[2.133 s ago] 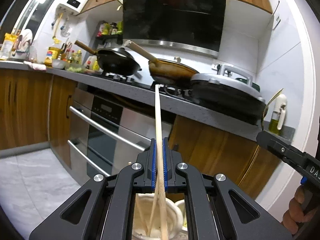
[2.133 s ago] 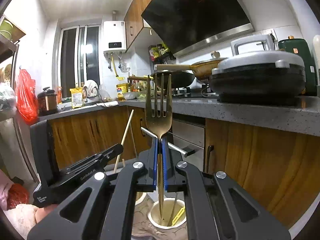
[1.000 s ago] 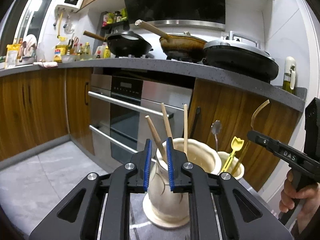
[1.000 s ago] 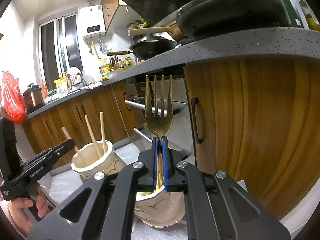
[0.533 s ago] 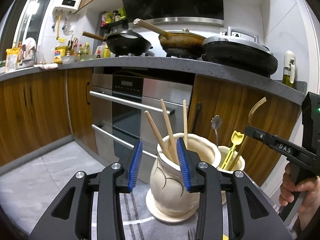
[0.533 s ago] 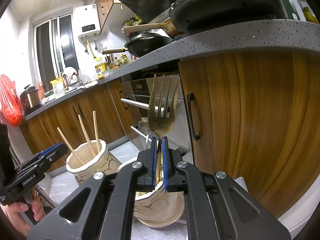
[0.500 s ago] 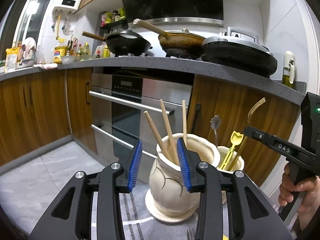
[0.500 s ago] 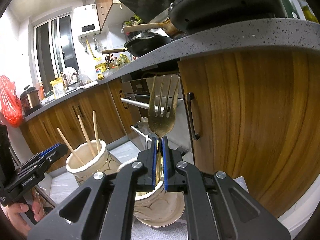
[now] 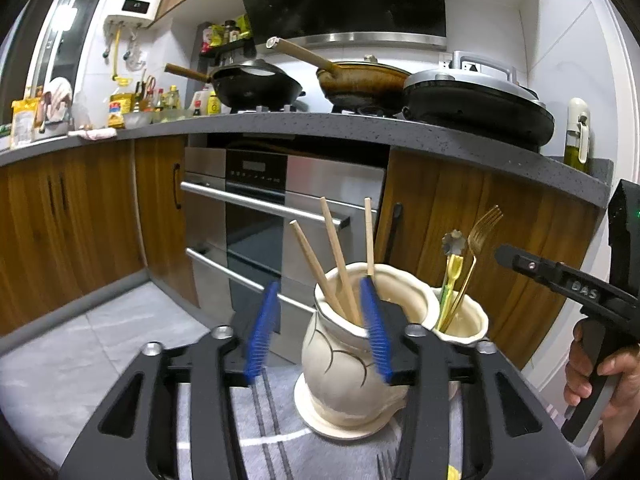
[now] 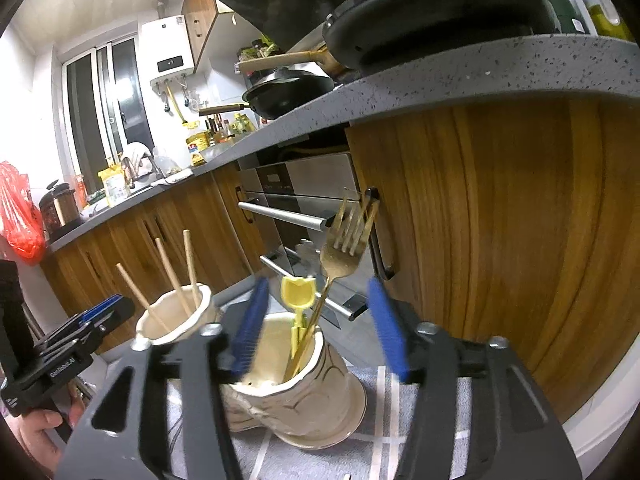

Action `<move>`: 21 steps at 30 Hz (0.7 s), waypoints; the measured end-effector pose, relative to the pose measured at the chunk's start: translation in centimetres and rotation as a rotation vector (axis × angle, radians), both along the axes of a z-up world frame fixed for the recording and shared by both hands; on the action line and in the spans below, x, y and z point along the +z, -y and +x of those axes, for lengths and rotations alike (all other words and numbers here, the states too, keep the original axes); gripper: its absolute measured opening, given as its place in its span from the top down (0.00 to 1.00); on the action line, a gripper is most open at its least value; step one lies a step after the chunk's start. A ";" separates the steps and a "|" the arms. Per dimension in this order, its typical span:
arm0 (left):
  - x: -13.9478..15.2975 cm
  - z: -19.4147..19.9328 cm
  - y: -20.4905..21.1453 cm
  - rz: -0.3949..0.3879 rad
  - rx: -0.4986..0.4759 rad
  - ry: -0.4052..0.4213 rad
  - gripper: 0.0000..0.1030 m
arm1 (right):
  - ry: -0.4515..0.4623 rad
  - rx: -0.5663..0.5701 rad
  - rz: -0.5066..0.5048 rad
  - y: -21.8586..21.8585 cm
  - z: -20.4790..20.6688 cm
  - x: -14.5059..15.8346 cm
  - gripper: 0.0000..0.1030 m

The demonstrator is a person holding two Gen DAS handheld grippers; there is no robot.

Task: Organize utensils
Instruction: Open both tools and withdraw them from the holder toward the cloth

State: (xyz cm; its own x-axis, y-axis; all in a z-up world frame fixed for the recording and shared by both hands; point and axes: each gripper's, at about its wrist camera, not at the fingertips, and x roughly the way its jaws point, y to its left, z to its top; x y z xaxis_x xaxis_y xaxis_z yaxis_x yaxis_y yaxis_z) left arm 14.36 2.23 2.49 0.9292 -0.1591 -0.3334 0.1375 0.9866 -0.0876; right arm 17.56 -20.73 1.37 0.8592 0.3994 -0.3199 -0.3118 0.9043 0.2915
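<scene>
Both tongs are spreading apart and pinch nothing. Left tongs point(image 9: 320, 328) have their blue pads either side of the larger cream vase point(image 9: 352, 360), without pressing it; three wooden chopsticks point(image 9: 336, 264) stand in it, leaning against its rim. Right tongs point(image 10: 320, 328) open around the smaller cream vase point(image 10: 304, 384), where the gold fork point(image 10: 344, 248) stands free, tines up, leaning beside a yellow plastic utensil point(image 10: 297, 300). The two vases stand just beside each other on a grey cloth with pale stripes point(image 10: 400, 432) covering the tabletop, near its far edge, facing the wooden kitchen cabinets point(image 10: 500, 220) and steel oven point(image 9: 272, 208). A hand point(image 9: 600, 380) grips the right tool's handle.
</scene>
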 end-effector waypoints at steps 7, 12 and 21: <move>0.3 -1.8 0.0 0.038 0.010 -0.006 0.23 | 0.004 0.018 -0.049 0.5 -3.2 -0.1 0.09; 0.2 -3.6 -0.2 0.039 0.020 -0.029 0.09 | -0.030 0.031 -0.117 0.4 -5.4 -0.7 0.05; -0.8 -7.1 -0.3 0.080 0.014 -0.109 0.06 | -0.093 0.031 -0.187 0.6 -8.5 -2.4 0.05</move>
State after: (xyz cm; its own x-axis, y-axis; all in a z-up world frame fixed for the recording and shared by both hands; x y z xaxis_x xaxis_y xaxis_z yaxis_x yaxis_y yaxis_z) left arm 7.30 2.56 1.65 0.8886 -0.1149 -0.4441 0.1173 0.9929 -0.0221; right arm 9.04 -21.31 -0.98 0.8110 0.3513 -0.4679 -0.3196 0.9358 0.1487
